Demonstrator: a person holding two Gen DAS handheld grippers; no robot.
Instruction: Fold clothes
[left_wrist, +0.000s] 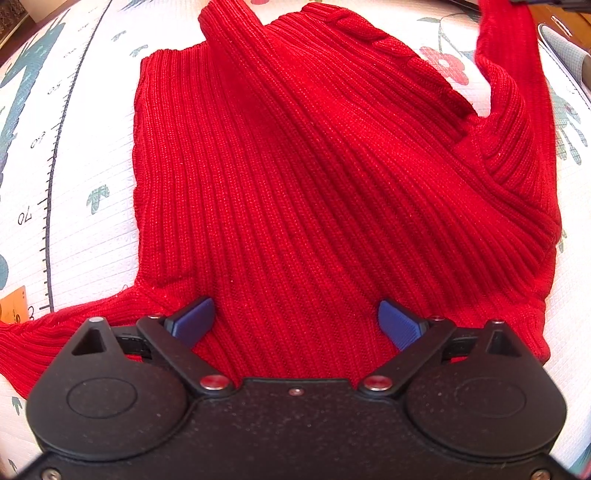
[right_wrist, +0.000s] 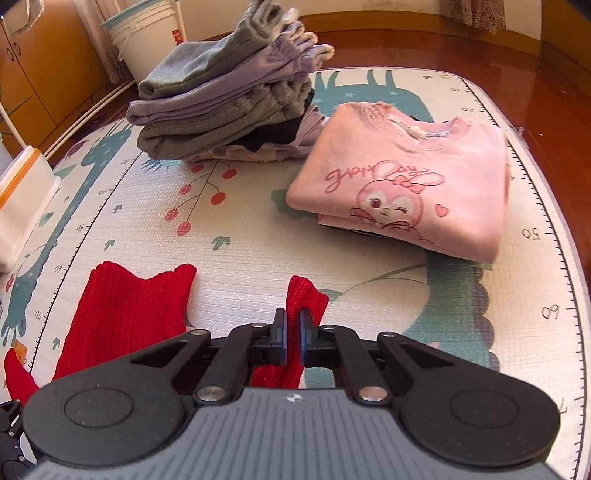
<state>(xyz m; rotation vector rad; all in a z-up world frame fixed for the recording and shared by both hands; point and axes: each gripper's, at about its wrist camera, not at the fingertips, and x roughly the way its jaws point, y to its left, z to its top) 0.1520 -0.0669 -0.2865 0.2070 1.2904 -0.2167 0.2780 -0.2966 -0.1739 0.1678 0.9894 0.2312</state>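
Left wrist view: the printed play mat (left_wrist: 74, 221), with a ruler scale along its left side, carries the red ribbed sweater (left_wrist: 295, 177) spread over most of its middle. One sleeve trails off toward the lower left edge. The left hand-held gripper (left_wrist: 297, 323) sits over the near part of the knit with its blue pads (left_wrist: 195, 321) set wide apart and nothing between them. At the upper right, the sweater's other sleeve rises off the mat toward the top corner.

Right wrist view: at far left a white box with an orange edge (right_wrist: 22, 199) stands beside the mat. Part of the red sweater lies flat at lower left. The stack of folded grey and lilac garments (right_wrist: 229, 99) stands on the mat's far side. The right hand-held gripper (right_wrist: 291, 334) is closed on a fold of the red sleeve, pads pressed against the knit. To the right, the folded pink sweatshirt with a rabbit print (right_wrist: 406, 184) lies flat, just beside the stack.
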